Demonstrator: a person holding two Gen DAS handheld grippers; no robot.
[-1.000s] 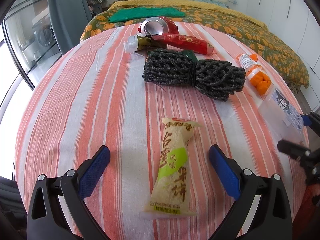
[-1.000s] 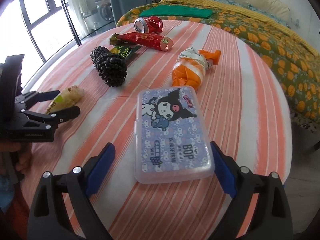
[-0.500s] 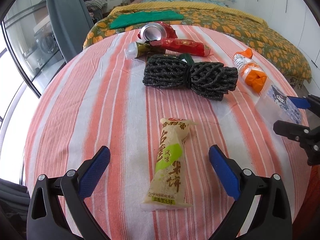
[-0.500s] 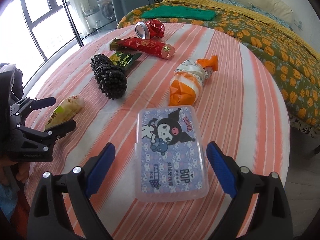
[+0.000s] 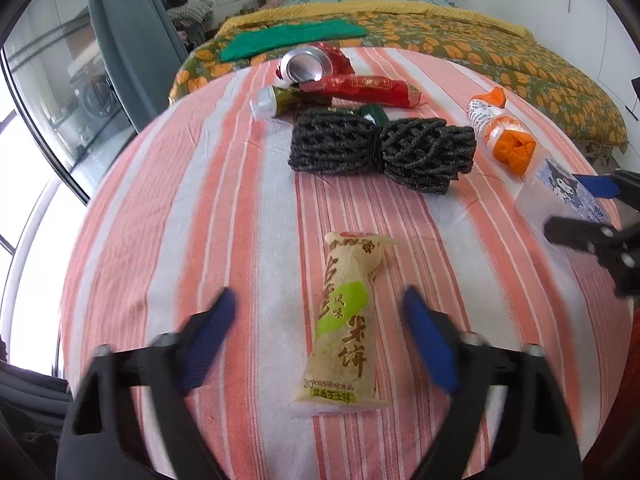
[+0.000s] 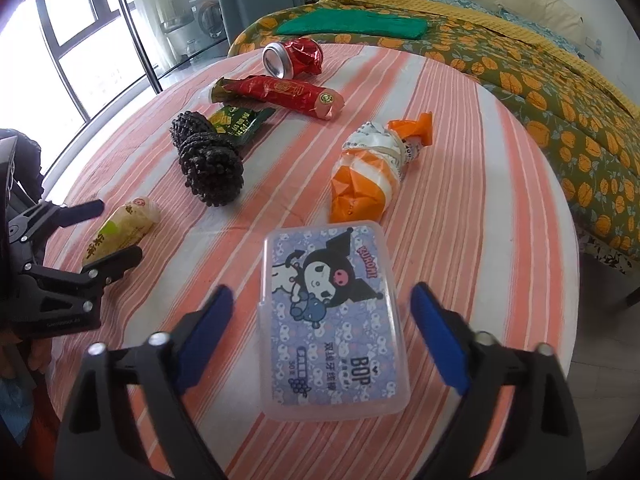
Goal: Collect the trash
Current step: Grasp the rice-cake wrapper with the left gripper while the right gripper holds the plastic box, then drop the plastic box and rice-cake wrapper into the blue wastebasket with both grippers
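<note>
A yellow-green snack packet [image 5: 344, 320] lies on the striped tablecloth between the open fingers of my left gripper [image 5: 320, 340]; it also shows in the right wrist view [image 6: 122, 230]. My right gripper [image 6: 322, 336] is open around a clear plastic box with a cartoon lid [image 6: 332, 312], also seen in the left wrist view [image 5: 568, 192]. Farther back lie a black foam net [image 5: 380, 150], an orange-and-white wrapper [image 6: 372, 172], a red wrapper [image 6: 288, 94], a green packet [image 6: 238, 122] and a crushed red can [image 6: 294, 56].
The round table [image 6: 500, 208] has its edge close on the right. A bed with an orange-patterned cover [image 6: 540, 68] and a green cloth [image 6: 352, 26] stands behind it. Windows and a glass door [image 6: 80, 40] are on the left.
Both grippers have pulled back and risen a little, so the packet and box sit farther forward between the fingers. Both stay open. Nothing on the table has moved.
</note>
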